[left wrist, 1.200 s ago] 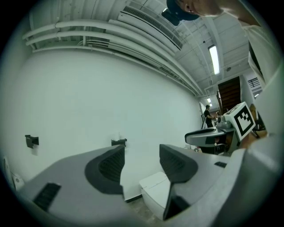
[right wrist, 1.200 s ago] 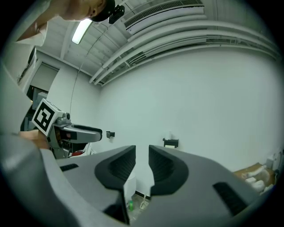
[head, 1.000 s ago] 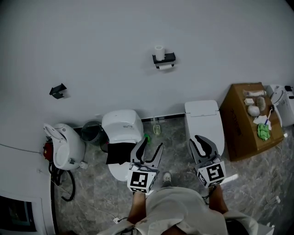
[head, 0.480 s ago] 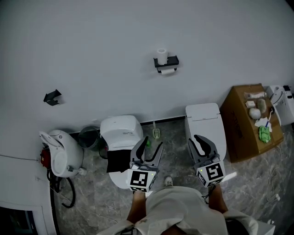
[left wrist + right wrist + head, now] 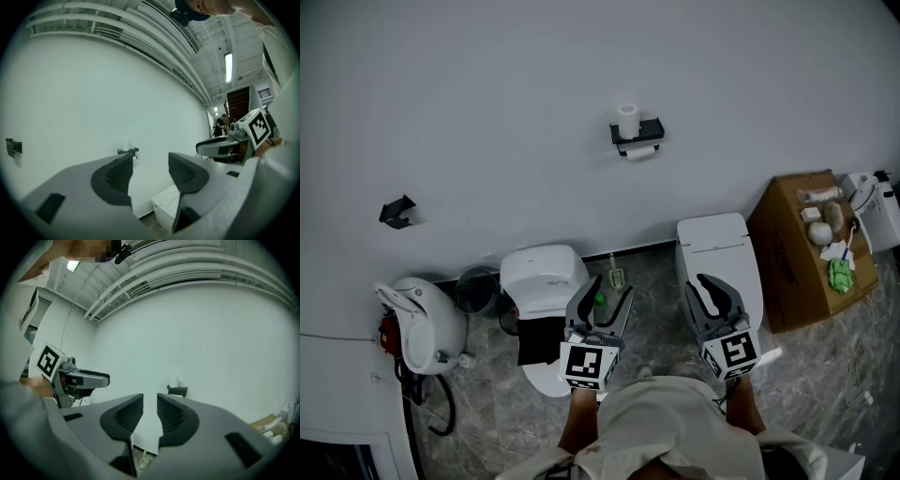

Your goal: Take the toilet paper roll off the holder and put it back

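A white toilet paper roll (image 5: 627,120) stands upright on top of a black wall holder (image 5: 637,134), and a second white roll hangs under it. The holder is far off, small in the left gripper view (image 5: 128,151) and in the right gripper view (image 5: 177,390). Both grippers are held level in front of the person, well short of the wall. My left gripper (image 5: 612,289) (image 5: 150,157) has its jaws drawn in with nothing between them. My right gripper (image 5: 717,284) (image 5: 150,397) shows only a narrow slit between its pads and holds nothing.
Two white toilets (image 5: 546,272) (image 5: 717,244) stand against the wall below the holder. A cardboard box (image 5: 797,244) with small items on top sits at the right. A grey bin (image 5: 476,286) and a white appliance (image 5: 417,309) are at the left. A black bracket (image 5: 397,212) hangs on the wall.
Both grippers and the person have moved a little across the floor, and the toilets and bracket have shifted in view. Neither gripper's jaws have changed.
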Demonstrator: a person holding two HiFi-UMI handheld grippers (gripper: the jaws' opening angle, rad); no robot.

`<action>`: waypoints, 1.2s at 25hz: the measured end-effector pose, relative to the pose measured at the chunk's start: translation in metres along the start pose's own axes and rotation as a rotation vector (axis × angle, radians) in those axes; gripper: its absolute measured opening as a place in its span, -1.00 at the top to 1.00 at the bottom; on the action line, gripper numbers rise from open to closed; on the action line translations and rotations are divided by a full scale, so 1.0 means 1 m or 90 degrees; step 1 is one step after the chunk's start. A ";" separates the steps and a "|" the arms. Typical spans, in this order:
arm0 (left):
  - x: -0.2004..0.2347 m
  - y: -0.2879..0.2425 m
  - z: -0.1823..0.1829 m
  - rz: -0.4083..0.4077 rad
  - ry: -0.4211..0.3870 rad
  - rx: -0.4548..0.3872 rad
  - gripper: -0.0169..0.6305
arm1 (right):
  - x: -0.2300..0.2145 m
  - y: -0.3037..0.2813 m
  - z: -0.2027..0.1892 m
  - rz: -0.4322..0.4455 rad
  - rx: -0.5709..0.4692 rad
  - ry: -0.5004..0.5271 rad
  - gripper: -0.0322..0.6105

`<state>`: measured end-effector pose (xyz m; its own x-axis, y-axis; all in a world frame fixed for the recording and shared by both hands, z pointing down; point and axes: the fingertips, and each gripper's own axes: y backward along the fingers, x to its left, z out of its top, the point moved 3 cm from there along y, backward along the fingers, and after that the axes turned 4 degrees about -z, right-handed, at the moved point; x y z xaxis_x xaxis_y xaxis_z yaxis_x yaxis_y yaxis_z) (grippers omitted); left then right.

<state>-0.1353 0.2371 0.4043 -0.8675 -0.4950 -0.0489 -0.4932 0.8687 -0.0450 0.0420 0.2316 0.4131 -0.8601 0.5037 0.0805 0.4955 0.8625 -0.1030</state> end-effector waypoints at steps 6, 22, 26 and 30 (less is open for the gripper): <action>0.011 -0.024 0.001 -0.005 -0.007 0.000 0.19 | -0.013 -0.023 0.001 -0.002 -0.004 -0.002 0.63; 0.043 -0.107 -0.002 0.023 -0.010 0.000 0.19 | -0.071 -0.101 -0.002 0.026 -0.003 0.000 0.63; 0.050 -0.129 -0.001 0.034 -0.006 0.004 0.19 | -0.087 -0.122 0.000 0.041 -0.001 -0.002 0.63; 0.056 -0.148 0.000 0.050 -0.008 0.009 0.19 | -0.103 -0.140 0.003 0.057 -0.003 -0.007 0.63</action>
<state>-0.1109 0.0810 0.4087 -0.9029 -0.4249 -0.0651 -0.4219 0.9050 -0.0551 0.0611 0.0587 0.4163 -0.8140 0.5777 0.0604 0.5705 0.8147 -0.1043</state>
